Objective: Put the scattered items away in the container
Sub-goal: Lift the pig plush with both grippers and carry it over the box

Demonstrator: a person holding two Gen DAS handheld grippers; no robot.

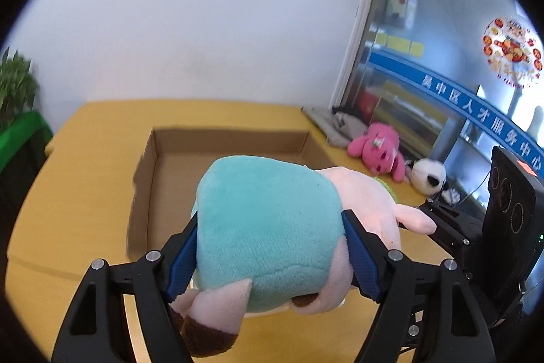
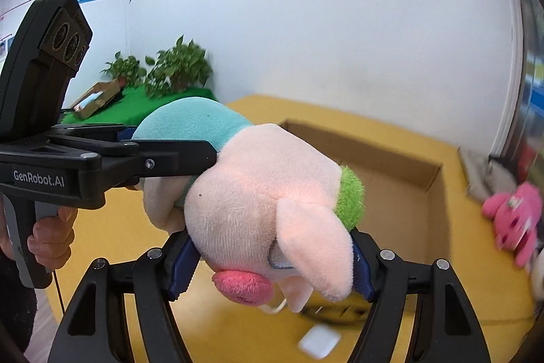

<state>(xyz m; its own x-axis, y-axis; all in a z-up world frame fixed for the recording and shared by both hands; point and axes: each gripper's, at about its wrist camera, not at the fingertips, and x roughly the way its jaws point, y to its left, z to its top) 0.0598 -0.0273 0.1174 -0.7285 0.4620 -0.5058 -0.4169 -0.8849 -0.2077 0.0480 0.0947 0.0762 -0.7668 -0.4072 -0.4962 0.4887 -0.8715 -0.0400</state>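
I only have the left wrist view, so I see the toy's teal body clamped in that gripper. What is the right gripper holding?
Observer: The right gripper is shut on the head of the same pig toy, so both grippers carry it together.
Operator: Is anything on the table underneath it?
Observer: Yes, a small white case lies on the yellow table, below the toy's head.
Operator: Anything to the left beyond the table?
Observer: Two potted plants stand on a green mat, with a flat cardboard piece beside them.
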